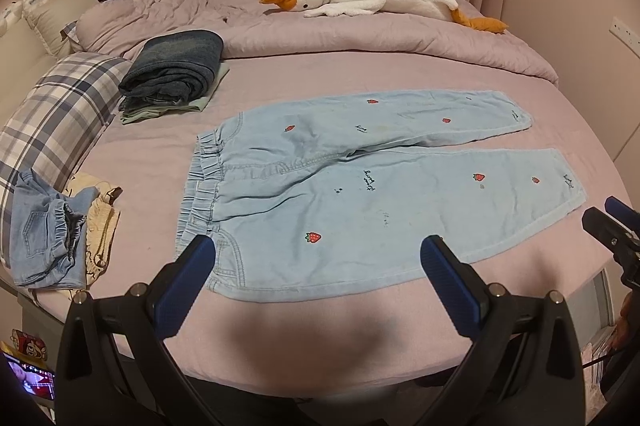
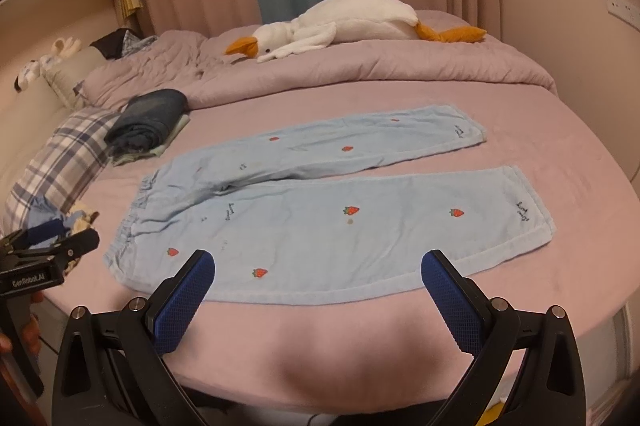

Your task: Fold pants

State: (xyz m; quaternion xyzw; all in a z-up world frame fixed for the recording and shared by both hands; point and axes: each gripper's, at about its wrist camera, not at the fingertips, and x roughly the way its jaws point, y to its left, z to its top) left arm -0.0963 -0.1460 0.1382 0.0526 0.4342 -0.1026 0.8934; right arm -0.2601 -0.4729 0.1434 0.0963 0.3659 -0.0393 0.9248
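Across the pink-sheeted bed (image 1: 280,74) we see the light blue strawberry-print pants (image 1: 360,186) spread flat and unfolded near its front edge, elastic waistband (image 1: 204,182) to our left, the two legs splayed apart to the right, and a folded stack of clothes (image 1: 172,70) well apart at the back left. We judge the fabric thin, soft and light, likely to drape and wrinkle, so waistband and cuffs (image 2: 528,210) offer the firmest hold. Our left gripper (image 1: 318,258) and right gripper (image 2: 318,272) hover just short of the near leg, fingers spread wide, grasping nothing.
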